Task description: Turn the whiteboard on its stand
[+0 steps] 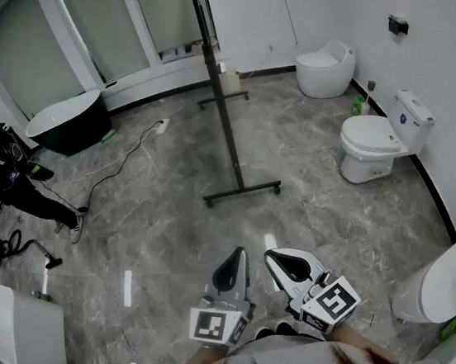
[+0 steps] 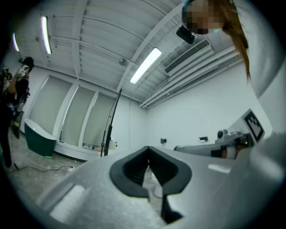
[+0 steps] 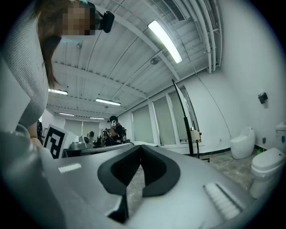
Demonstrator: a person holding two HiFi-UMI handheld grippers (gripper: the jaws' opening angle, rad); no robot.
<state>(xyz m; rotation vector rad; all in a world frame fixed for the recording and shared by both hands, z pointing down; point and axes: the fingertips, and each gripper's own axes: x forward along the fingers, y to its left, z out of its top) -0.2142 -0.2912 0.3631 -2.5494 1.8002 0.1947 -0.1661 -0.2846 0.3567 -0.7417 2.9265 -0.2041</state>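
Over marbled floor [image 1: 166, 210], left gripper [image 1: 238, 253] and right gripper [image 1: 271, 258] sit closed, empty, before slim black stand [image 1: 227, 135].

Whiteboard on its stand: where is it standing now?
In the head view the whiteboard stand is at upper centre, between the black bathtub at left and the toilet with a tank at right.

Grey veined marble-tile floor [image 1: 166, 210], plain white walls [image 1: 446, 47], tall frosted window panels [image 1: 82, 25], two white ceramic toilets [image 1: 375, 142], black-sided oval bathtub [image 1: 65, 122], long ceiling tube light [image 2: 145, 66].
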